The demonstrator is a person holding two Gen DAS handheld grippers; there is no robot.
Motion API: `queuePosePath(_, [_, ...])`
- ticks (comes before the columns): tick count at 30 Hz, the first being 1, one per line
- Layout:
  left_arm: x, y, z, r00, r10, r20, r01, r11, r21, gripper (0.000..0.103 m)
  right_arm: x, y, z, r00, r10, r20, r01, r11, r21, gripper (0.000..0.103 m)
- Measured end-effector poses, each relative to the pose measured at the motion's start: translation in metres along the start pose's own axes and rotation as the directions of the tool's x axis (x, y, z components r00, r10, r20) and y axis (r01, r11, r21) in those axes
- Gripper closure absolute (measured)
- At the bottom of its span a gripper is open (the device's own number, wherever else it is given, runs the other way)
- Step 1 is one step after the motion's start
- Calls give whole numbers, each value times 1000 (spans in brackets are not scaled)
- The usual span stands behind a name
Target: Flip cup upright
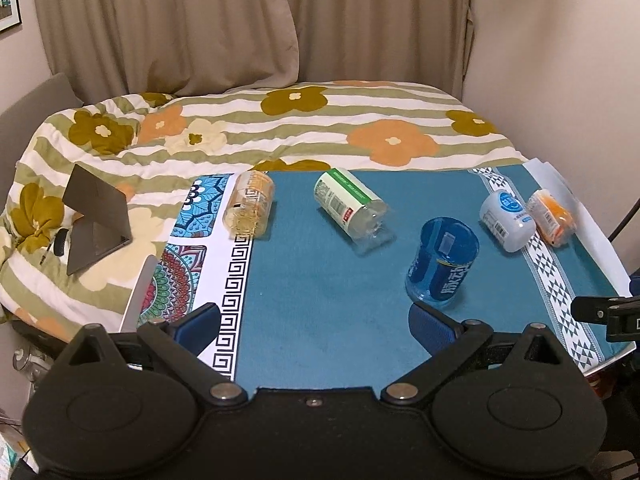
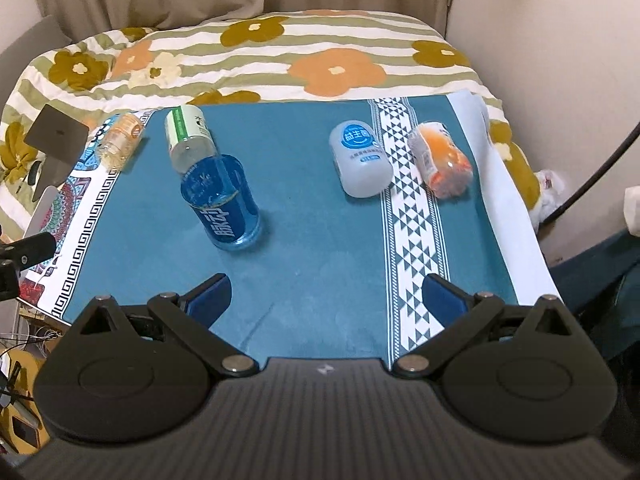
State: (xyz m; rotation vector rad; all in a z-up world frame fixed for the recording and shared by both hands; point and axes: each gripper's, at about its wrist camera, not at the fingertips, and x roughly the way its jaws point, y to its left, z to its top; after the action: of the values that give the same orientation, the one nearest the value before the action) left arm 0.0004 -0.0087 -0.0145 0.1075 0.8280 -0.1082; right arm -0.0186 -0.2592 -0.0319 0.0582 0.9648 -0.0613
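Several cut-bottle cups sit on the teal mat [image 1: 320, 300]. The blue cup [image 1: 442, 262] stands on its end, also in the right wrist view [image 2: 222, 204]. On their sides lie a yellow cup [image 1: 250, 206], a green-labelled clear cup [image 1: 350, 206], a white-and-blue cup [image 1: 506, 216] and an orange cup [image 1: 550, 214]. The right wrist view shows the white-and-blue cup [image 2: 360, 160] and the orange cup [image 2: 442, 164] ahead. My left gripper [image 1: 316, 324] is open and empty, just short of the blue cup. My right gripper [image 2: 326, 296] is open and empty above the mat's near part.
The mat's patterned borders run down its left [image 1: 236, 280] and right [image 2: 412, 220]. A flowered quilt [image 1: 280, 128] covers the bed behind. A dark folded tablet stand [image 1: 96, 216] rests on the quilt at left. Curtains and a wall stand behind.
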Motion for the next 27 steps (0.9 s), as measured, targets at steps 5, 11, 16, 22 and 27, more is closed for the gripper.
queuePosePath(5, [-2, -2, 1, 1000, -1, 11, 1, 1000, 11, 1, -2, -2, -2, 1000, 2, -1, -2, 1000, 7, 0])
queuePosePath(11, [-4, -4, 0, 1000, -1, 16, 0, 1000, 18, 1, -2, -2, -1, 1000, 0, 1, 0, 1000, 8, 0])
queuePosePath(16, [-5, -3, 0, 1000, 0, 20, -1, 1000, 22, 1, -2, -2, -1, 1000, 0, 2, 0, 1000, 7, 0])
queuePosePath(22, [-6, -3, -2, 1000, -1, 24, 0, 1000, 27, 1, -2, -2, -1, 1000, 0, 1, 0, 1000, 6, 0])
queuePosePath(27, [-6, -2, -1, 1000, -3, 28, 3, 1000, 28, 1, -2, -2, -1, 1000, -1, 2, 1, 1000, 9, 0])
